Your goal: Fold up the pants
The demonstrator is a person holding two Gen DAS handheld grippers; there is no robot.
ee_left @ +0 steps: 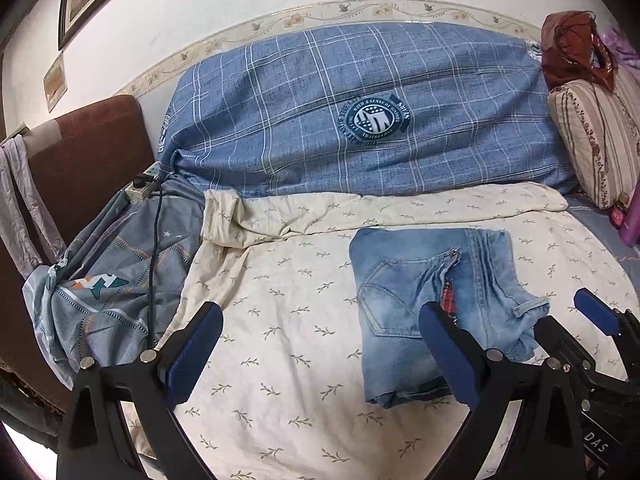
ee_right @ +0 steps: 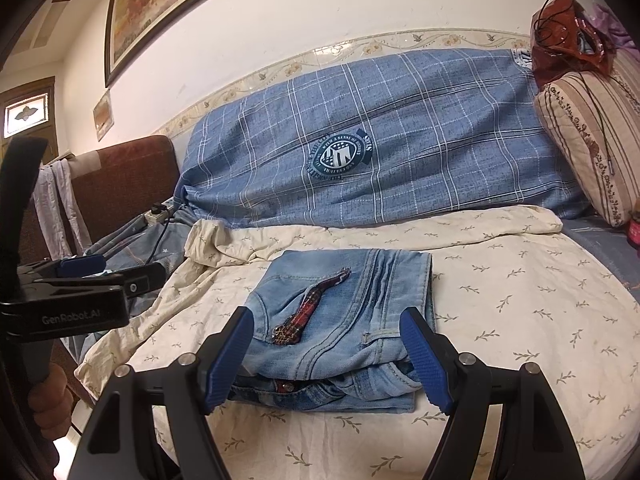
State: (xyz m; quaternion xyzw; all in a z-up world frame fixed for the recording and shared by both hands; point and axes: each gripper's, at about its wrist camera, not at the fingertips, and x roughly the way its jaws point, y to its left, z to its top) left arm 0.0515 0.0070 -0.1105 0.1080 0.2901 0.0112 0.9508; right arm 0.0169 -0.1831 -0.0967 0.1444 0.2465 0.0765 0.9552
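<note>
The light blue jeans (ee_right: pixel 340 312) lie folded into a flat packet on the cream leaf-print sheet (ee_right: pixel 500 288), with a red plaid lining strip showing on top. My right gripper (ee_right: pixel 328 360) hovers at the packet's near edge, open wide, a blue pad at each side of the denim and neither visibly pressing it. In the left wrist view the jeans (ee_left: pixel 420 304) sit right of centre. My left gripper (ee_left: pixel 324 344) is open over bare sheet, its right finger overlapping the packet's left edge in the picture.
A blue plaid duvet (ee_left: pixel 360 112) is rolled along the wall behind. A striped pillow (ee_left: pixel 592 140) stands at the right, and a grey bedcover with a power strip (ee_left: pixel 140 188) and cable at the left. A person's hand (ee_right: pixel 48 400) holds the left gripper's handle.
</note>
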